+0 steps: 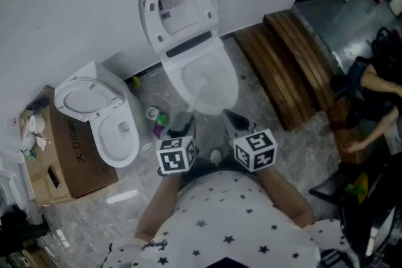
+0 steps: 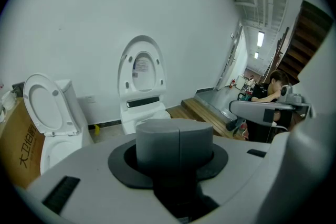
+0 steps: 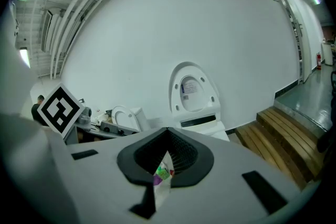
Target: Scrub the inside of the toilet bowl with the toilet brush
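Note:
The white toilet [image 1: 210, 81] stands against the wall with its lid [image 1: 179, 6] raised and its bowl open. It also shows ahead in the left gripper view [image 2: 140, 89] and the right gripper view [image 3: 194, 94]. My left gripper [image 1: 183, 119] hovers just in front of the bowl's near rim, jaws pressed together with nothing between them [image 2: 179, 139]. My right gripper [image 1: 232, 119] is beside it, also at the near rim, shut but for a thin slit [image 3: 165, 160]. A pale streak runs from the bowl toward the left gripper. I cannot make out a toilet brush.
A second white toilet [image 1: 100, 116] with its seat up stands to the left, beside a cardboard box [image 1: 66, 154]. Small bottles [image 1: 160, 122] sit on the floor between the toilets. Wooden steps [image 1: 289, 66] rise at the right, where a person [image 1: 377, 91] sits.

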The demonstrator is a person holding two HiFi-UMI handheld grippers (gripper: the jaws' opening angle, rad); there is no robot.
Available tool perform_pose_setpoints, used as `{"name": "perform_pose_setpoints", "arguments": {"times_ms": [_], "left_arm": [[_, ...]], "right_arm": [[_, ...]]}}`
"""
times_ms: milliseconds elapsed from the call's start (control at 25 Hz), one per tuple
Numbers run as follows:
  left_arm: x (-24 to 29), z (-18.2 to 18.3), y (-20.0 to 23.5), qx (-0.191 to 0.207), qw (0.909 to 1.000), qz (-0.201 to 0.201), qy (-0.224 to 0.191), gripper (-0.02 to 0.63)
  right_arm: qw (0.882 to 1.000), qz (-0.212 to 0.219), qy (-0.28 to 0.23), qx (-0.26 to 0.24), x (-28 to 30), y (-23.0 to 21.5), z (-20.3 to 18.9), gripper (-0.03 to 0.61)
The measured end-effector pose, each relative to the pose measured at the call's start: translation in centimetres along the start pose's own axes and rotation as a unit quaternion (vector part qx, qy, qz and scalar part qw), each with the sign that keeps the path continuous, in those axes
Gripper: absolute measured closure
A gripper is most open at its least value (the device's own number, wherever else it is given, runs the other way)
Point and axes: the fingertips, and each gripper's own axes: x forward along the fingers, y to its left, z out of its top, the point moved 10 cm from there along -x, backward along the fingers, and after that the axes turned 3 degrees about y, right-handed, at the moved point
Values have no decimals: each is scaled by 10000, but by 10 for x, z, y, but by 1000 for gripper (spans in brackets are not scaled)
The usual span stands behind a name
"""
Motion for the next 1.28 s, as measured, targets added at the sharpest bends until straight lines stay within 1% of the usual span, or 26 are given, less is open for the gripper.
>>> {"name": "perform_pose_setpoints", "arguments": {"times_ms": [200,600,960,1120,1280], "left_arm": [[12,4,-9,-27,9999,119,50,460],[30,15,-15,37,9997,189,172,460],[61,30,-1,14,9994,187,285,460],[77,40,7,-48,9991,201,382,460],[96,49,17,-95,9984,190,520,460]], "right_arm": [[9999,46,2,111,-4,-13,-4,572],[9996,-85,157,195,0,-30,-12,572],[9990,-265,222,289,21,-46,-10,572],[9985,-341,309,286,38,-55,-2,572],[9984,-329,384,249,58,-64,6,572]]}}
